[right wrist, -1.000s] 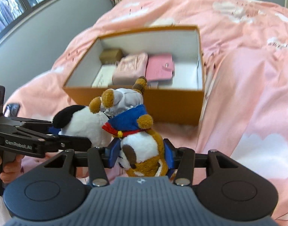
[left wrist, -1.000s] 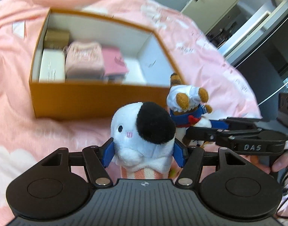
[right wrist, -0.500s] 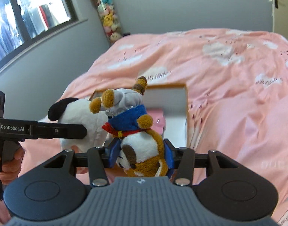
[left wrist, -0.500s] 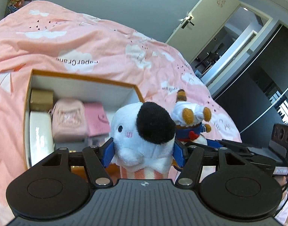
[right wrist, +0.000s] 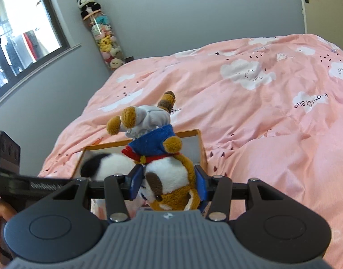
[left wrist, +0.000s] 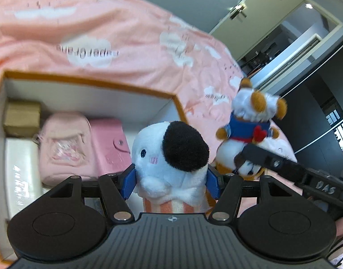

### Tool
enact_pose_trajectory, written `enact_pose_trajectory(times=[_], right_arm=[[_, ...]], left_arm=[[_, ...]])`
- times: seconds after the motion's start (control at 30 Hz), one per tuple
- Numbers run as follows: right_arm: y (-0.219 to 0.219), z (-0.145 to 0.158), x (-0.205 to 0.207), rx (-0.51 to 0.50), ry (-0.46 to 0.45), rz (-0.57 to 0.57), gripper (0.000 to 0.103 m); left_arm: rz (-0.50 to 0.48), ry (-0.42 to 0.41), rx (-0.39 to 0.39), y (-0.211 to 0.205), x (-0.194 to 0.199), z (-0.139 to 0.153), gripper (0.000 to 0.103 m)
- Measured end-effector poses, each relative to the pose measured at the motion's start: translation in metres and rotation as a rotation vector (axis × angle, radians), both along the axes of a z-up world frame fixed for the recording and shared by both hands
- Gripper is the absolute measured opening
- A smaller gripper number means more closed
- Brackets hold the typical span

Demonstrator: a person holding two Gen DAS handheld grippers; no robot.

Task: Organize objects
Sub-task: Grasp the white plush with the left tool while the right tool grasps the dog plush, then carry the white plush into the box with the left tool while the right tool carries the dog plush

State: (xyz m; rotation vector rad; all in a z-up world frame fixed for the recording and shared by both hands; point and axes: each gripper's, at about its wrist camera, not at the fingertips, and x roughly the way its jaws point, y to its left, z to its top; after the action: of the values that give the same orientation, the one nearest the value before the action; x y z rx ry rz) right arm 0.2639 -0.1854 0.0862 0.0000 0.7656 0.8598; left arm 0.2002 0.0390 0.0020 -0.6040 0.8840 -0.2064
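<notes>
Item one: white plush with a black ear patch (left wrist: 169,157), striped orange-and-white at its base, pinched at the body between the blue pads of our left gripper (left wrist: 171,182). We hold it in the air over the near right part of the orange box (left wrist: 86,80), not yet lowered in.

Item two: brown-and-white plush dog in a blue cape and grey cap (right wrist: 162,157), carried head-down, clamped at the head by our right gripper (right wrist: 167,187). In the left wrist view it hangs just beside the box's right wall, over the bed; whether it is past the rim we cannot tell.

Container: open orange box with white lining, resting on the bed's pink cloud-print duvet (right wrist: 272,103), towards the near edge of the bed.

Already stowed, left to right along the box floor: a white flat box (left wrist: 19,170) with a small tan carton (left wrist: 21,118) behind it, a pale pink pouch (left wrist: 64,148), a deeper pink snap wallet (left wrist: 111,143). These sit close together.

Status, as we judge it: four items placed, two plushes in transit. The free floor appears to be at the right end of the box, beside the wallet. Remaining: lower each plush there and let go.

Surroundings: a hanging column of soft toys (right wrist: 102,35) in the far corner.
</notes>
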Motion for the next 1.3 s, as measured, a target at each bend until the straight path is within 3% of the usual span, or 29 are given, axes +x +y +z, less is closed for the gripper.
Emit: enact_pose_trajectory(times=[0.33,0.53,0.73,0.87,1.0,1.1,1.17,1.23,1.3], right_arm=[[0.004,-0.030,0.040,0.015,0.115,-0.031,0.051],[0.006,-0.035,0.050,0.027,0.129,-0.040,0.051],[0.009,-0.038,0.051,0.022,0.122,-0.041,0.051],[0.008,-0.038,0.052,0.025,0.125,-0.045,0.051],[0.006,-0.037,0.054,0.030,0.137,-0.058,0.051],[0.005,-0.035,0.054,0.043,0.142,-0.066,0.051],[0.004,-0.033,0.053,0.059,0.147,-0.067,0.051],[0.006,-0.029,0.052,0.080,0.155,-0.058,0.051],[0.008,-0.025,0.051,0.104,0.172,-0.042,0.051]], left_arm=[[-0.015,0.130,-0.017,-0.016,0.035,-0.058,0.072],[-0.024,0.227,0.012,-0.028,0.045,-0.077,0.072],[-0.058,0.300,0.083,-0.039,0.054,-0.077,0.076],[-0.069,0.286,0.088,-0.034,0.046,-0.072,0.078],[-0.101,0.201,0.031,-0.019,0.028,-0.056,0.078],[-0.154,0.126,0.039,-0.014,0.014,-0.044,0.067],[-0.179,0.098,0.100,-0.017,0.009,-0.040,0.051],[-0.181,0.103,0.126,-0.019,0.013,-0.041,0.045],[-0.180,0.110,0.104,-0.016,0.015,-0.047,0.042]])
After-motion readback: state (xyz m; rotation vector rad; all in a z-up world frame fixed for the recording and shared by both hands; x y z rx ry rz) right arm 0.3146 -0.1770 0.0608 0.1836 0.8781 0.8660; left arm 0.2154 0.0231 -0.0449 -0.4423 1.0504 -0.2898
